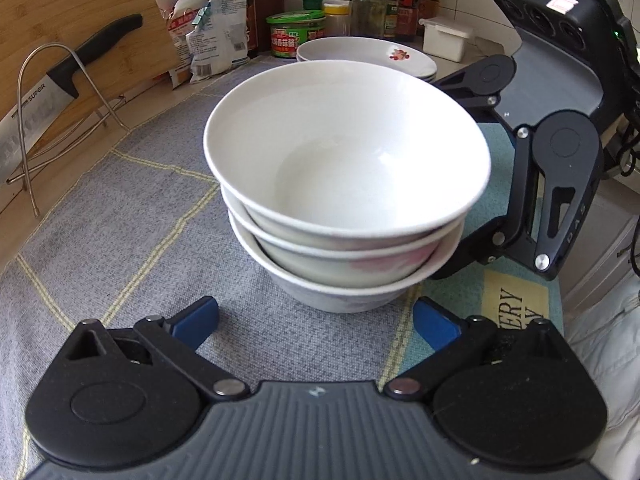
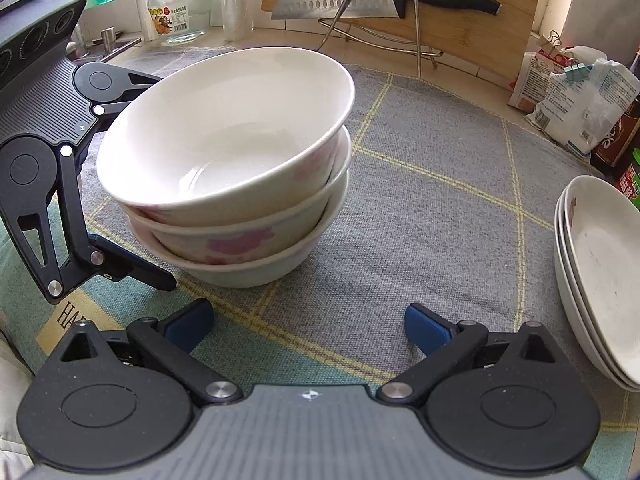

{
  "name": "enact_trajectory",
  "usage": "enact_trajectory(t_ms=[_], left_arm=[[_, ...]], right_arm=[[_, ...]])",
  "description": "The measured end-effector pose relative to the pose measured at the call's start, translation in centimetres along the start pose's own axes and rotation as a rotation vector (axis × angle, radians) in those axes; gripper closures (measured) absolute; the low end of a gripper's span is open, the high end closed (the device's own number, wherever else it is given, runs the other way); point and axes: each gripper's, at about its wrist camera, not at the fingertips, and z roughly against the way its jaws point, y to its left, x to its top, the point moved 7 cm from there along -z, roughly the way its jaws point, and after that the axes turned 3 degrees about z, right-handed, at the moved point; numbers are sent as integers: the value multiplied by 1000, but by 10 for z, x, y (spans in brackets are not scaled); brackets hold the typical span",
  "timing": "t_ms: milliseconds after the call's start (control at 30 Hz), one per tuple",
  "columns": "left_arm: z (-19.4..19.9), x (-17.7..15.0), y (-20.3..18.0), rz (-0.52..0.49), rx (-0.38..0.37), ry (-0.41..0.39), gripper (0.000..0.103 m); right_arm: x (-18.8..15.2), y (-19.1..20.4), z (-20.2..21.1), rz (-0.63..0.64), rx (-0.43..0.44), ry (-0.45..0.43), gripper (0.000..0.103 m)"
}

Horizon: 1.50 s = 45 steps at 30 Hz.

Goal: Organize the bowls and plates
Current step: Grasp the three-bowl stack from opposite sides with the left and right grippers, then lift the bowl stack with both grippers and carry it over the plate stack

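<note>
Just ahead of both grippers, three bowls (image 1: 344, 184) are sitting nested in one stack on the cloth (image 1: 132, 216) that is covering the bench. The left gripper (image 1: 316, 322) is facing the stack's base with its blue pads (image 1: 198, 320) spread wide and touching nothing — released, holding no dish. The right gripper (image 2: 308, 322) is likewise spread and empty, with the bowls ahead and to its left and bare cloth between its pads. In each wrist view the other gripper is showing at the far side of the stack, so the two are flanking it from different sides.

The plates (image 2: 600, 280) are lying stacked too, off to the right of the right gripper and beyond the bowls as the left gripper is seeing them. A knife (image 2: 360, 0) on its rack (image 2: 416, 40) and some bags (image 1: 212, 28) are standing well apart at the back.

Judging by this, the sorting is looking nearly done: bowls in one pile, plates in another. The top bowl is sitting a little tilted and off-centre, so the step in hand is likely settling or shifting the stack. Any next move is calling for a low, even grip on the bottom bowl's wall — a push high up could slide the upper bowls off.
</note>
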Motion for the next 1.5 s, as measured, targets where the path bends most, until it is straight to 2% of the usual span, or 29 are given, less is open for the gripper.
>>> enact_trajectory(t_ms=[167, 233, 300, 433, 500, 633, 1067, 1500], left_arm=[[0, 2, 4, -27, -36, 0, 4], [0, 4, 4, -47, -40, 1, 10], [2, 8, 3, -58, -64, 4, 12], [2, 11, -2, -120, -101, 8, 14], [1, 12, -3, -131, -126, 15, 20], [0, 14, -1, -142, -156, 29, 22], [-4, 19, 3, -179, -232, 70, 25], [-3, 20, 4, -183, -219, 84, 25]], right_arm=[[8, 8, -2, 154, 57, -19, 0], [10, 9, -2, 202, 85, -25, 0], [14, 9, -1, 262, 110, -30, 0], [20, 11, 1, 346, 146, -41, 4], [23, 11, 0, 365, 172, -36, 9], [27, 11, -3, 403, 201, -26, 15], [32, 15, 0, 465, 259, 2, 20], [37, 17, -2, 471, 261, 13, 23]])
